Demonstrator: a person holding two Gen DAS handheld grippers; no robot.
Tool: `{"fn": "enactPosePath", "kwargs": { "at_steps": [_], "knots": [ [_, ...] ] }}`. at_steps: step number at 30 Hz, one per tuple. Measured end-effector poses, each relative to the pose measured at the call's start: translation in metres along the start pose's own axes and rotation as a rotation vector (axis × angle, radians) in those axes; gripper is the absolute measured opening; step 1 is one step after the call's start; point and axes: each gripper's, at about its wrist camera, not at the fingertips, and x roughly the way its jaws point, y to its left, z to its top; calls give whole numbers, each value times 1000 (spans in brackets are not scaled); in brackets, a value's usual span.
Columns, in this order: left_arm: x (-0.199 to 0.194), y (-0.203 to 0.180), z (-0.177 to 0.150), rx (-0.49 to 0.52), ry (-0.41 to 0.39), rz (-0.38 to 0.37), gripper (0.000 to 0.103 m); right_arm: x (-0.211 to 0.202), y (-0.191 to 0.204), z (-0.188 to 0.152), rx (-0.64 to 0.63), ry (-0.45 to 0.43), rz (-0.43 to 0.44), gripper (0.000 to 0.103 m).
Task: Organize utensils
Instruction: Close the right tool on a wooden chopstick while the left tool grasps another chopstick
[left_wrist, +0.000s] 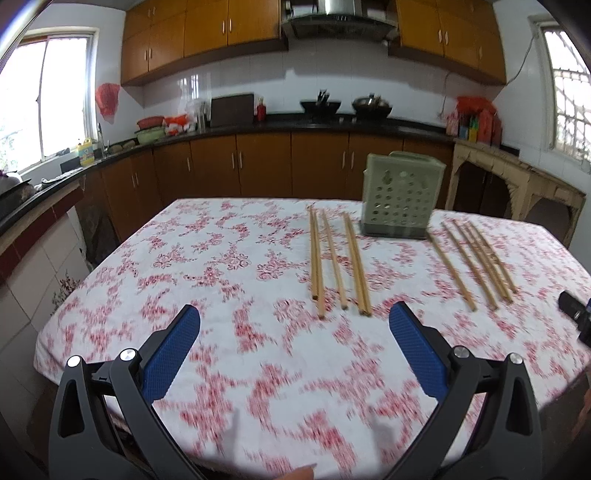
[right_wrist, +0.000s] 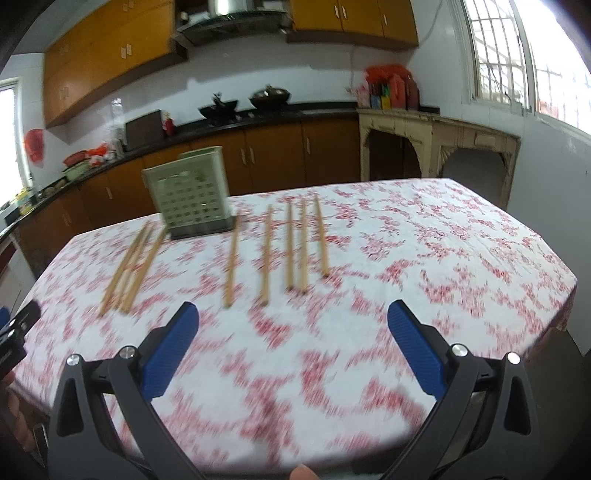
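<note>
Wooden chopsticks lie in two groups on a table with a red floral cloth (left_wrist: 221, 258). The left group (left_wrist: 338, 260) is ahead of my left gripper (left_wrist: 294, 318), which is open and empty above the near part of the table. The right group (left_wrist: 474, 260) lies beyond it, right of a pale green perforated utensil holder (left_wrist: 399, 195) standing upright at the far edge. In the right wrist view my right gripper (right_wrist: 293, 314) is open and empty, short of the right chopstick group (right_wrist: 291, 245). The holder (right_wrist: 192, 194) and the left group (right_wrist: 133, 266) sit to its left.
The other gripper's black body shows at the right edge (left_wrist: 576, 314) and at the left edge (right_wrist: 14, 332). A fingertip (left_wrist: 301, 472) shows at the bottom. Kitchen counters and brown cabinets (left_wrist: 258, 166) run behind the table. A cream cabinet (right_wrist: 436, 147) stands at the right wall.
</note>
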Motion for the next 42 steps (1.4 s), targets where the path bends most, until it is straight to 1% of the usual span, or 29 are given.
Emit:
{"fn": "enactPosePath", "kwargs": {
  "at_steps": [4, 5, 6, 7, 9, 10, 11, 12, 13, 14, 15, 17, 19, 21, 23, 27, 29, 30, 31, 34, 37, 40, 42],
  "knots": [
    [36, 6, 17, -32, 146, -50, 101, 39, -16, 29, 52, 96, -30, 98],
    [46, 8, 20, -43, 186, -69, 101, 52, -20, 35, 60, 124, -41, 91],
    [52, 8, 21, -42, 203, -80, 101, 64, -23, 38, 63, 150, -51, 82],
    [59, 7, 22, -29, 224, -86, 101, 74, -25, 42, 64, 175, -62, 78],
    [72, 5, 24, 5, 248, -82, 101, 99, -29, 48, 64, 234, -88, 61],
    [78, 5, 26, 17, 261, -88, 101, 111, -31, 50, 61, 257, -86, 56],
    [85, 5, 27, 33, 279, -95, 101, 120, -32, 52, 57, 273, -78, 47],
    [90, 5, 28, 40, 295, -93, 96, 129, -32, 54, 57, 289, -69, 37],
    [97, 7, 29, 42, 316, -84, 87, 140, -33, 55, 60, 312, -54, 32],
    [105, 10, 30, 34, 342, -80, 83, 148, -33, 56, 67, 329, -47, 25],
    [111, 13, 32, 21, 363, -81, 79, 159, -35, 57, 79, 352, -38, 21],
    [122, 22, 34, -29, 388, -87, 79, 171, -33, 60, 80, 371, -37, 21],
    [127, 26, 37, -48, 384, -93, 79, 182, -30, 63, 59, 372, -51, 21],
    [132, 25, 41, -17, 387, -79, 79, 190, -28, 64, 54, 384, -58, 21],
    [136, 23, 44, 9, 389, -88, 79, 201, -28, 63, 50, 404, -70, 21],
    [150, 16, 52, 59, 394, -96, 79, 203, -25, 64, 27, 388, -85, 23],
    [156, 12, 54, 80, 400, -110, 73, 204, -23, 63, 10, 380, -88, 23],
    [159, 12, 54, 84, 404, -123, 69, 203, -21, 63, -7, 377, -90, 21],
    [163, 11, 54, 90, 412, -139, 67, 203, -21, 63, -15, 375, -87, 21],
    [174, 5, 52, 113, 442, -168, 52, 204, -21, 63, -10, 371, -80, 21],
    [186, 3, 49, 108, 471, -193, 46, 203, -22, 63, 0, 370, -76, 21],
    [191, 3, 51, 96, 470, -210, 44, 203, -23, 63, -1, 369, -76, 21],
    [195, 3, 53, 99, 469, -203, 44, 204, -23, 63, -1, 369, -75, 21]
  ]
}}
